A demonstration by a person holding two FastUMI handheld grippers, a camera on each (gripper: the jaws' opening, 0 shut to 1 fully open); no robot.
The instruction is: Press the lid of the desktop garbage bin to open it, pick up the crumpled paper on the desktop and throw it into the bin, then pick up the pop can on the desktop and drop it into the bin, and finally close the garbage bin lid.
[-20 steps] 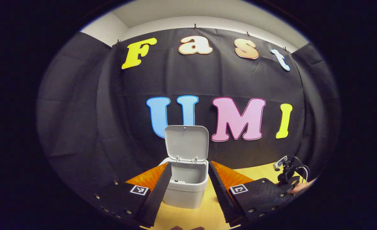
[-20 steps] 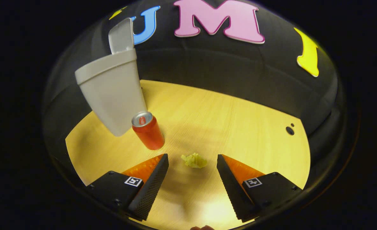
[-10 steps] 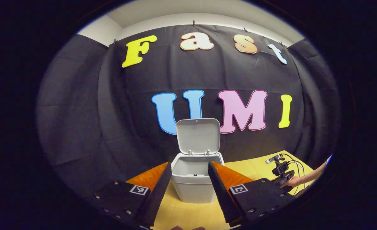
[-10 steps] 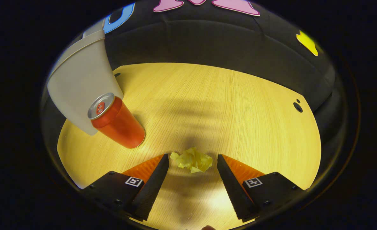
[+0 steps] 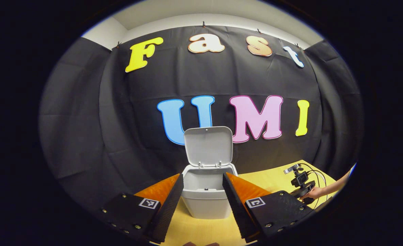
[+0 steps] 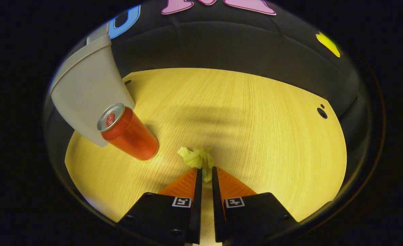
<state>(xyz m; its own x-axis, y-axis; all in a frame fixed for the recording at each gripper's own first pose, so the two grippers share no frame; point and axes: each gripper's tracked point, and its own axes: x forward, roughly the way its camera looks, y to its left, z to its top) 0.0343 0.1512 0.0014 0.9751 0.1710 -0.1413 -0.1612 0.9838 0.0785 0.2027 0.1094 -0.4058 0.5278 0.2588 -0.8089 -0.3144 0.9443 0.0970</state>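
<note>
Right gripper view is showing the right gripper (image 6: pixel 205 172) clenching the crumpled paper (image 6: pixel 196 158) between both fingertips, low over the wooden desktop (image 6: pixel 256 130). To its left the pop can (image 6: pixel 129 134) is standing upright just in front of the bin (image 6: pixel 85 95). Left gripper view is showing the left gripper (image 5: pixel 201 179) hanging with its fingers spread wide, gripping nothing, and the bin (image 5: pixel 206 198) facing it with its lid (image 5: pixel 208 146) standing open
</note>
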